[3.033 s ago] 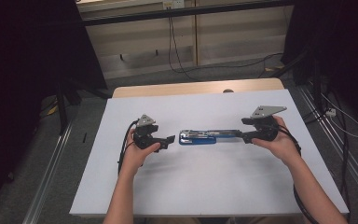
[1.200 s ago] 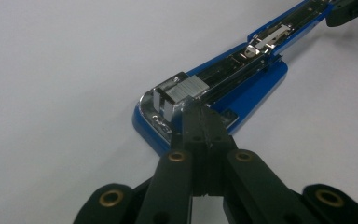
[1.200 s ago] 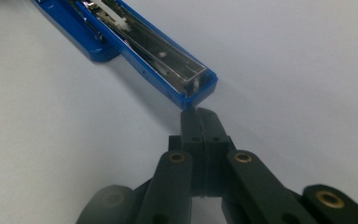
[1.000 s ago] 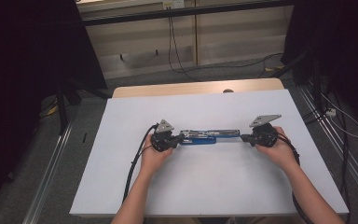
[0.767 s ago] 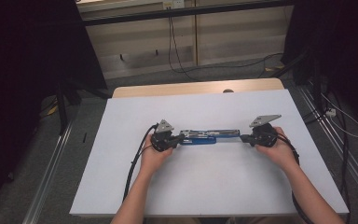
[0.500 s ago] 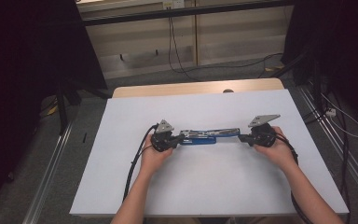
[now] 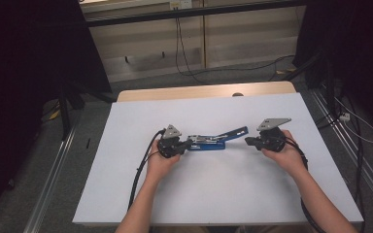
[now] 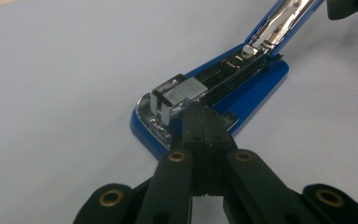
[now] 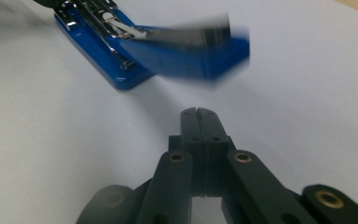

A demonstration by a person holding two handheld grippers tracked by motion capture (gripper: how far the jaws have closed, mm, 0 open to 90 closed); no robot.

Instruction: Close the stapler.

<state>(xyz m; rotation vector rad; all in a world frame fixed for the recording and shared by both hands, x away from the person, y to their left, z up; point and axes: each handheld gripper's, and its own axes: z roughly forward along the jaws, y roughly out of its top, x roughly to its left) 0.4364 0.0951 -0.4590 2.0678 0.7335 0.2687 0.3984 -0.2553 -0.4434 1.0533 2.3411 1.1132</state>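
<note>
Stapler at table centre, blue, swung open: base flat, staple channel exposed, top arm raised, pointing toward right hand-held gripper.

Left hand-held gripper: clenched, nothing between jaws, tips pressed on base end, beside staple block.

Right hand-held gripper: clenched, empty, just off arm tip, no contact.

Step, judged: base pinned, arm being swung closed or open; direction unclear.

Next: right tip on arm, push down while left holds base.

Surroundings: cables trail over table edge. Nothing obstructs.
</note>
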